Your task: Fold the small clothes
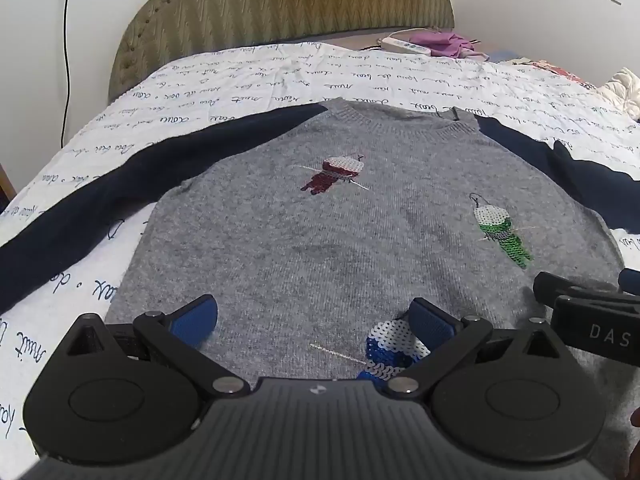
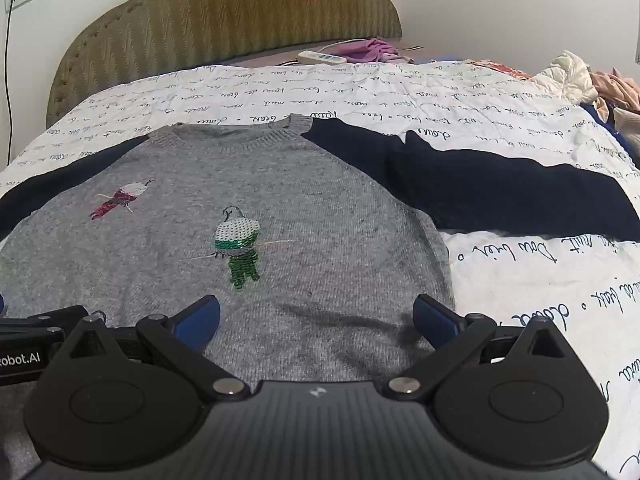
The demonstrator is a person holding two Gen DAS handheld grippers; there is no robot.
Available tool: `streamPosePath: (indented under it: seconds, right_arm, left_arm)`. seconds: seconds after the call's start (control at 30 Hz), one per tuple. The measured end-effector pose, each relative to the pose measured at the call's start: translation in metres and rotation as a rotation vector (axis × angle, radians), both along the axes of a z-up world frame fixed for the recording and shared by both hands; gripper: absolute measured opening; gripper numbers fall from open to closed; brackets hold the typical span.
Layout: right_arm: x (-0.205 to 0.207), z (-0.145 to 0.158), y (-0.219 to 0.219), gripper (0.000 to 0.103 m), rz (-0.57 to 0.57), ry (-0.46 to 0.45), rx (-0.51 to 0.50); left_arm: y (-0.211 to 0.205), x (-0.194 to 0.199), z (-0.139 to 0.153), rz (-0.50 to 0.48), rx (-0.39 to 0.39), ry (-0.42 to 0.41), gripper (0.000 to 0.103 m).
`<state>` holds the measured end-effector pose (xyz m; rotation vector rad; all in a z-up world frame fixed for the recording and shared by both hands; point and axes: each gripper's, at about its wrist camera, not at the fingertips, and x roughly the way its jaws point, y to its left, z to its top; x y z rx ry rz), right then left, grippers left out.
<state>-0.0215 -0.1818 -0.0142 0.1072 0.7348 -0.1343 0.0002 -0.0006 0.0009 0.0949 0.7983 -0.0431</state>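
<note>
A gray sweater (image 1: 360, 240) with dark sleeves lies flat on the bed (image 1: 240, 76), neck at the far side. Its left sleeve (image 1: 100, 192) stretches out to the left, and the right sleeve (image 2: 500, 188) out to the right. White cover shows on both sides and beyond the neck. The left hand-held gripper (image 1: 316, 320) hangs over the near left part, jaws wide, holding nothing. The right hand-held gripper (image 2: 316, 320) hangs over the near right edge, also wide and empty.
</note>
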Motion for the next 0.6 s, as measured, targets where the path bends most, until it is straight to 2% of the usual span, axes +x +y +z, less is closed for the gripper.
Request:
streamPosePath:
  seconds: [0.6]
  right_arm:
    - [-0.0018, -0.0005, 0.0001, 0.103, 0.010, -0.009, 0.019]
  left_arm:
    - [-0.0003, -0.0027, 0.0023, 0.011, 0.041, -0.040, 0.103]
